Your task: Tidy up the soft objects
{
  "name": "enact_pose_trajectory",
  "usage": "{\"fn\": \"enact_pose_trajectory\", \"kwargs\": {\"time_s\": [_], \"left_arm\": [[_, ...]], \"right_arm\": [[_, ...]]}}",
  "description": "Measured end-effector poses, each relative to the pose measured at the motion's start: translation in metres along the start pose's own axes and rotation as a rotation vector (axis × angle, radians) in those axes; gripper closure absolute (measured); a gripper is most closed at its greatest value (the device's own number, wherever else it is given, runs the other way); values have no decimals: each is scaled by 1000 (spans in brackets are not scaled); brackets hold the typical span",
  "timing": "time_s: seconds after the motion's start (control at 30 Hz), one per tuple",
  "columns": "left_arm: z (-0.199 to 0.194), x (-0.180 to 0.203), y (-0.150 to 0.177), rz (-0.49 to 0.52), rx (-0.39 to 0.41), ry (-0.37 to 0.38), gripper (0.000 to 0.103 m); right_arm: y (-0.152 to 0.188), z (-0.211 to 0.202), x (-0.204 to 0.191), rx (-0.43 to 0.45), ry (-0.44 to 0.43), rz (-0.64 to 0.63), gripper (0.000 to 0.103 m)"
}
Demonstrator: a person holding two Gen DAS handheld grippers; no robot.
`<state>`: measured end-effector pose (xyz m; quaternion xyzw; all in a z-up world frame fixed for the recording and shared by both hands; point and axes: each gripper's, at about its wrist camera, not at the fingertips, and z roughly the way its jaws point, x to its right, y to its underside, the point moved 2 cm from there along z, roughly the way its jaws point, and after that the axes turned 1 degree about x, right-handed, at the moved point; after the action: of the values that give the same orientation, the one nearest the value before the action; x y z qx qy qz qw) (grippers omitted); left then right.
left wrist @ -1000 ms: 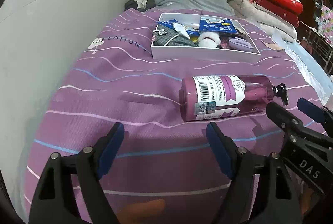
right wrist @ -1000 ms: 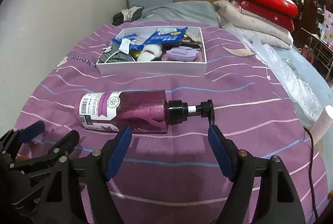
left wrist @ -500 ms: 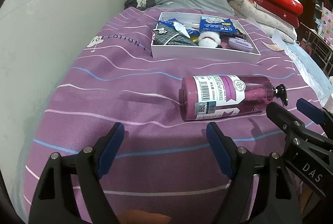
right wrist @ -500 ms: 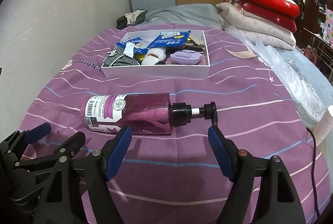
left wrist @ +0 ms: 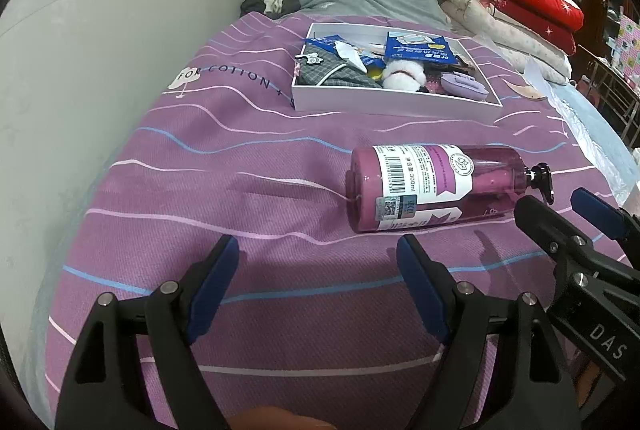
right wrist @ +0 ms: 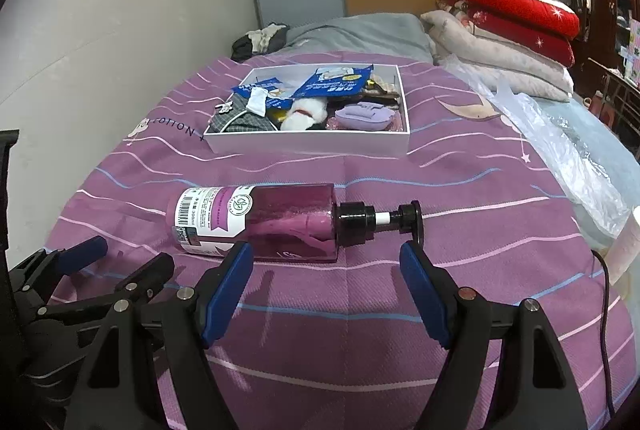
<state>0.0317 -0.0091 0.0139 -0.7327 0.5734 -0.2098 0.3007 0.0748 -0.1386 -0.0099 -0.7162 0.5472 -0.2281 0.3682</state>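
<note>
- The left gripper (left wrist: 316,266) hovers over the purple bedspread (left wrist: 240,190) with its jaws spread wide and nothing between them; only striped cloth shows in the gap.
- The right gripper (right wrist: 326,272) is also held above the bedspread, jaws wide apart and gripping nothing.
- Each gripper shows in the other's view: the right one enters at the lower right of the left wrist view, the left one at the lower left of the right wrist view. They sit side by side, apart.
- Just beyond the jaws lies a purple pump bottle (right wrist: 260,222) on its side, flat on the bedspread.
- Relative to the left jaws, the bottle is ahead and off to the right, its base nearest their right jaw tip and not touching it.
- Relative to the right jaws, the bottle's body lies ahead of the left jaw tip, and the black pump head (right wrist: 410,220) sits just beyond the right jaw tip; whether that tip touches the pump I cannot tell.
- Farther on, well beyond the bottle, a shallow white box (right wrist: 312,144) rests on the bed, holding soft items: a grey checked cloth (left wrist: 332,76), a white fluffy toy (left wrist: 402,76), a lilac pouch (right wrist: 364,116) and blue packets (left wrist: 418,48).
- Beyond the box, to the right, folded red and pale quilts (right wrist: 516,26) are stacked.
</note>
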Motion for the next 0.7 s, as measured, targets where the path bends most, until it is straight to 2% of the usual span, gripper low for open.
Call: {"fn": "enact_pose_trajectory", "kwargs": {"time_s": [0.7], "left_arm": [[0,1,0,6,-1,-17,22]], "right_arm": [[1,5,4,-27,-7,19,24]]}}
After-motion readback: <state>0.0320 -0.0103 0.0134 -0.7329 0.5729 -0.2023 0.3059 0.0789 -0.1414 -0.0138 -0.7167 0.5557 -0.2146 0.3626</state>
